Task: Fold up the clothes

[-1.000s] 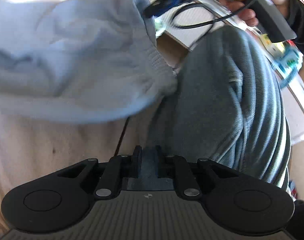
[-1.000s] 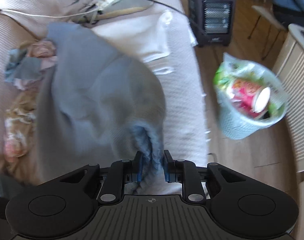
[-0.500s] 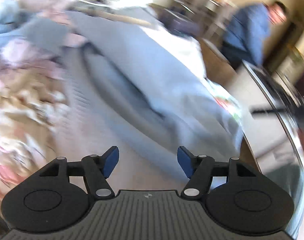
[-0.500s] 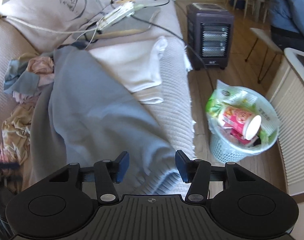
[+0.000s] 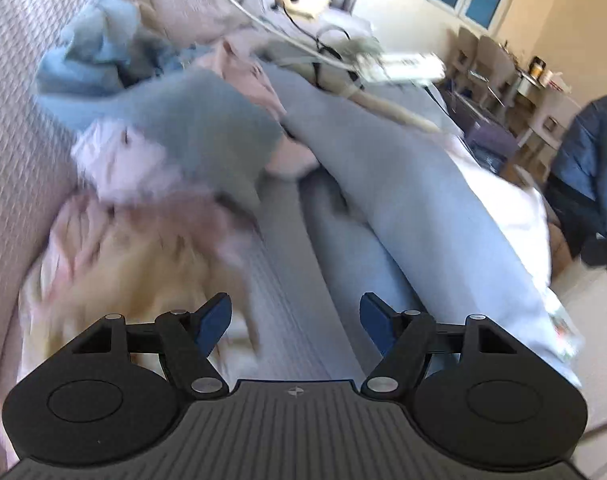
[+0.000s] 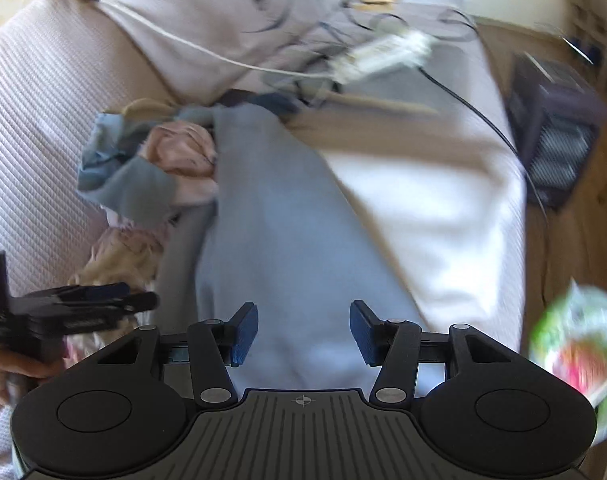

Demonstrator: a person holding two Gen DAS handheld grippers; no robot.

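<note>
A long light-blue garment (image 6: 279, 216) lies stretched along the sofa seat, and it also shows in the left wrist view as a blue garment (image 5: 403, 184). My right gripper (image 6: 301, 330) hovers open over its near end, nothing between the pads. My left gripper (image 5: 295, 318) has its jaws still opening, empty, above the ribbed seat between the blue garment and a heap of crumpled clothes (image 5: 151, 184). The left gripper (image 6: 103, 300) also appears at the left edge of the right wrist view, beside that heap (image 6: 151, 168).
A beige cushion (image 6: 207, 12) with a white cable and a power strip (image 6: 383, 54) sits at the sofa's far end. A white cloth (image 6: 423, 200) lies right of the blue garment. A heater (image 6: 555, 136) and a waste basket (image 6: 579, 344) stand on the floor. A person in blue (image 5: 587, 152) is at the right.
Both grippers let go of the blue garment and opened. It now lies flat along the seat. The left gripper swung away towards the clothes heap; the right drew back and rose a little.
</note>
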